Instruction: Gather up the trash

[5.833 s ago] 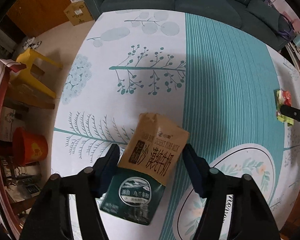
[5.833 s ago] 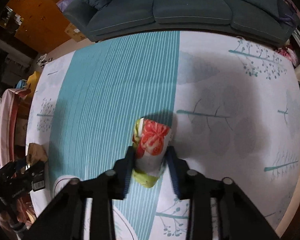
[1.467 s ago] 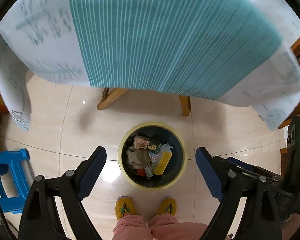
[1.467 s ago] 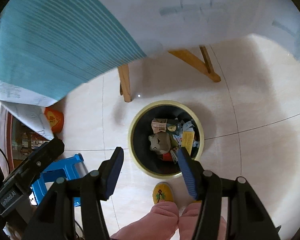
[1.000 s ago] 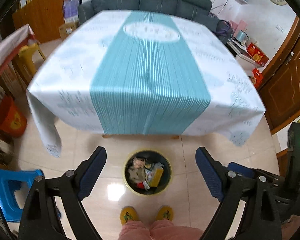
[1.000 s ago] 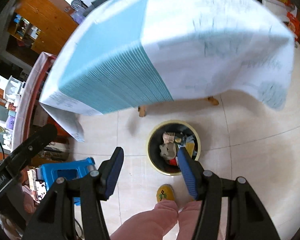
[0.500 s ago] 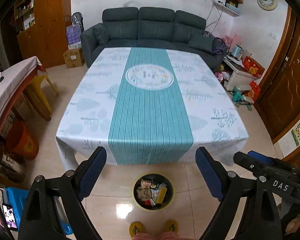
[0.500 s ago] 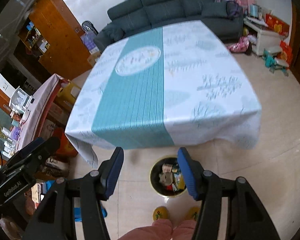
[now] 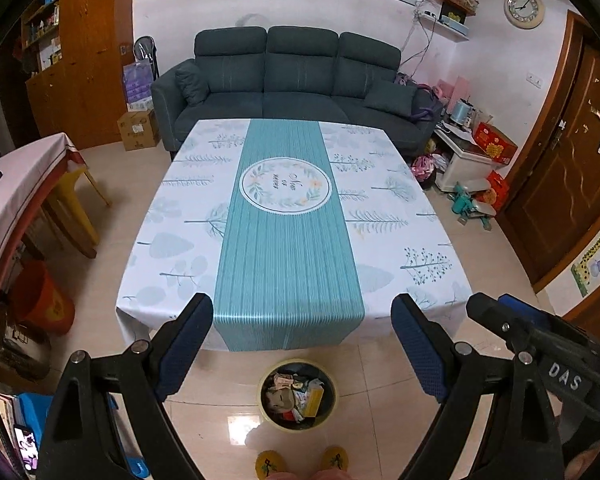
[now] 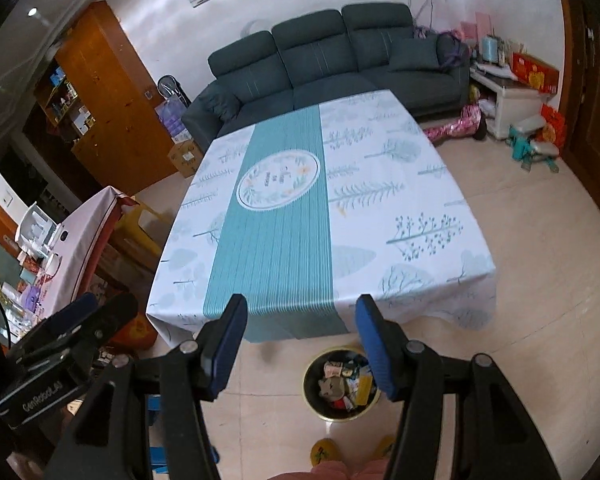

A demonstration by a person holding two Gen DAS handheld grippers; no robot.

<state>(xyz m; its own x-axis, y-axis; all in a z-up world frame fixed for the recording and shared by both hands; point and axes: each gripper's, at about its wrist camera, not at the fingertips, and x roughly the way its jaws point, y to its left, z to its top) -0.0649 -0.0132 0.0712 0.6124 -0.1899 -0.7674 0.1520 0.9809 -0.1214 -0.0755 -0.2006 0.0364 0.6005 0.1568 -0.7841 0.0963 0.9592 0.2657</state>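
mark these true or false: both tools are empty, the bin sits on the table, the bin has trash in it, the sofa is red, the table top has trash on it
1. Both tools are empty: true. The left tool and the right tool stand open with nothing between their pads.
2. The bin sits on the table: false. The bin stands on the floor, just in front of the table's near edge.
3. The bin has trash in it: true. Wrappers and cartons lie inside it.
4. The sofa is red: false. The sofa is dark grey-blue.
5. The table top has trash on it: false. Only the patterned tablecloth shows.
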